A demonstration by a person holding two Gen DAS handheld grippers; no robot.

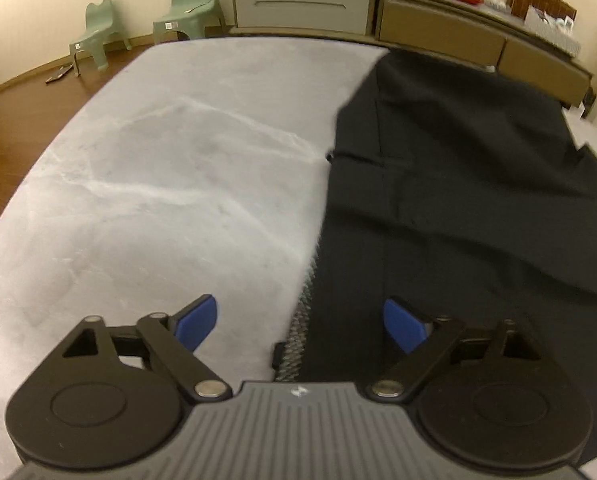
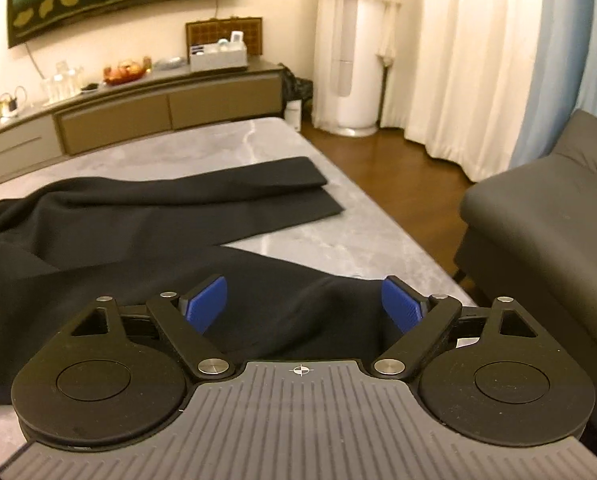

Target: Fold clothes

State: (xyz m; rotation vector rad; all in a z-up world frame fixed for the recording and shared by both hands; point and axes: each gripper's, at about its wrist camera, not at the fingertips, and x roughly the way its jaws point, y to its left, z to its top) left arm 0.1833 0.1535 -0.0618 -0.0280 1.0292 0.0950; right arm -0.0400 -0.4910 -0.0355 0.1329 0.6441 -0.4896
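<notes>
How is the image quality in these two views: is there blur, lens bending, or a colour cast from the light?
Left wrist view: strong fisheye bending curves the cabinet and the grey table; the black garment has softly blurred edges, and its folds are lost in darkness. Right wrist view: sharper, with a warm yellowish cast; the curtains are very bright and bow outward.
</notes>
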